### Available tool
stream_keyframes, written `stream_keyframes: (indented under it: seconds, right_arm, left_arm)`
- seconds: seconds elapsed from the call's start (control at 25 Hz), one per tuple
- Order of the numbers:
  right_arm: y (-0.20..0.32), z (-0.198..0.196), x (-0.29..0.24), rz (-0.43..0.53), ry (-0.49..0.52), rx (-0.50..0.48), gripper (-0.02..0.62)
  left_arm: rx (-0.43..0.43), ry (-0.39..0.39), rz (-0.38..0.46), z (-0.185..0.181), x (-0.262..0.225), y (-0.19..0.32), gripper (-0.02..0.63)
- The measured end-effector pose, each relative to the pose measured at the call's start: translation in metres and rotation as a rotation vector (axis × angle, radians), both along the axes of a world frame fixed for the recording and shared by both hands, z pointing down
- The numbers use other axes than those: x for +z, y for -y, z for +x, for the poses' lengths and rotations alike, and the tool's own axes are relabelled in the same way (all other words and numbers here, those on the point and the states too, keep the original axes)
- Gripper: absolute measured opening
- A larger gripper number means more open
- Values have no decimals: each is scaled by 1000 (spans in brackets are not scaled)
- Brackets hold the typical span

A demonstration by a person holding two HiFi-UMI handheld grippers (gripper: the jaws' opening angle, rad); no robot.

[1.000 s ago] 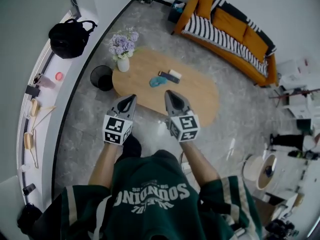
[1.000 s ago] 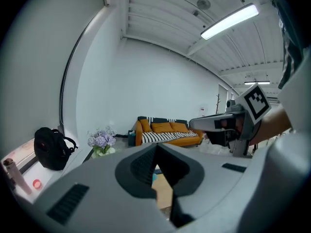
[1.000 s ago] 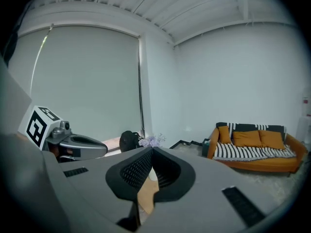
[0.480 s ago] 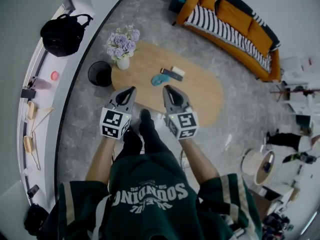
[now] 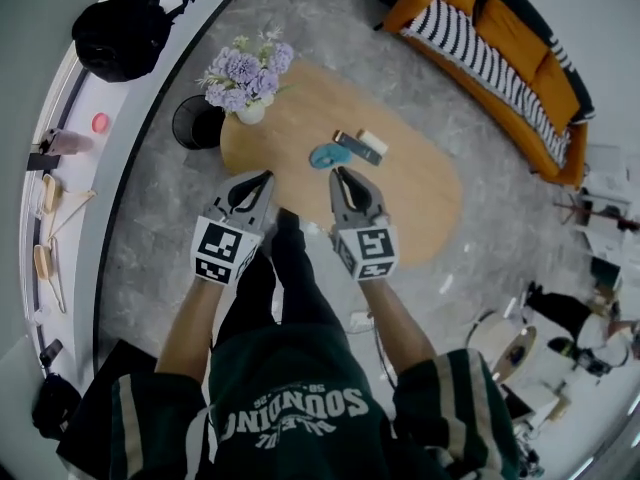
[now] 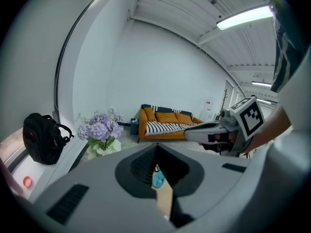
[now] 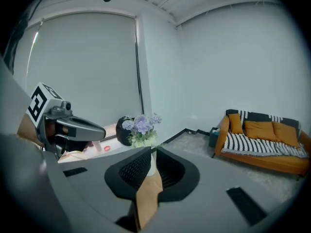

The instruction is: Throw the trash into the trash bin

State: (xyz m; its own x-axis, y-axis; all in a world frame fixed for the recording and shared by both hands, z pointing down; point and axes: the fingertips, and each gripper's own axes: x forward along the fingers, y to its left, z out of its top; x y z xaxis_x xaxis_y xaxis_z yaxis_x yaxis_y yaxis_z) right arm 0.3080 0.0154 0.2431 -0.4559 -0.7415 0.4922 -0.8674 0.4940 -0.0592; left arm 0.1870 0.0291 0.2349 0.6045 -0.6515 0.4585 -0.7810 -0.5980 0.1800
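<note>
Fingers of the left gripper (image 5: 266, 177) and right gripper (image 5: 337, 173) are pressed together, empty; both have come forward and down toward the oval wooden desk (image 5: 425, 203), so the grab looks next and nothing is binned yet; the trash, a crumpled teal wad (image 5: 322, 155), lies on the desk just ahead of the tips, beside a flat dark bar (image 5: 355, 148); the round black mesh trash bin (image 5: 195, 125) stands on the floor at the desk's left end.
</note>
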Motion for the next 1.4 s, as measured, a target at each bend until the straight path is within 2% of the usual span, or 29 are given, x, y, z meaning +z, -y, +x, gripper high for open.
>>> stream_keyframes:
  seconds: [0.08,0.32,0.52,0.72,0.88,1.04,1.28,1.32,1.4]
  right_arm:
    - [6,6,27,-21,10,-8,18]
    - [19,6,118,-115,0,-73,110]
    - [29,16,202,-176,-115,-97,133]
    - [30,21,295,-313,-229,-144,170]
    - [37,34,350,-392,-308,-113,196]
    - [27,49,389,-514,-357,-96,198]
    - [15,66,422,-614,-441,-103,196]
    - [15,67,424,-614,-457,-108,184]
    - [17,70,424,-600,-473,-104,64]
  left_arm:
    - [-7,3,-14,7,17,6,0]
    - [-43,7,-56,13,63,18,0]
    - [-62,18,-109,11,105,21,0]
    - [-64,38,-145,8,136,18,0]
    - [-69,40,-157,11,149,15,0]
    - [-72,42,-164,17,150,10,0]
    - [-59,73,-165,19,147,8,0]
    - [-56,79,-167,19,147,6,0]
    - [-53,87,-170,19,149,4,0]
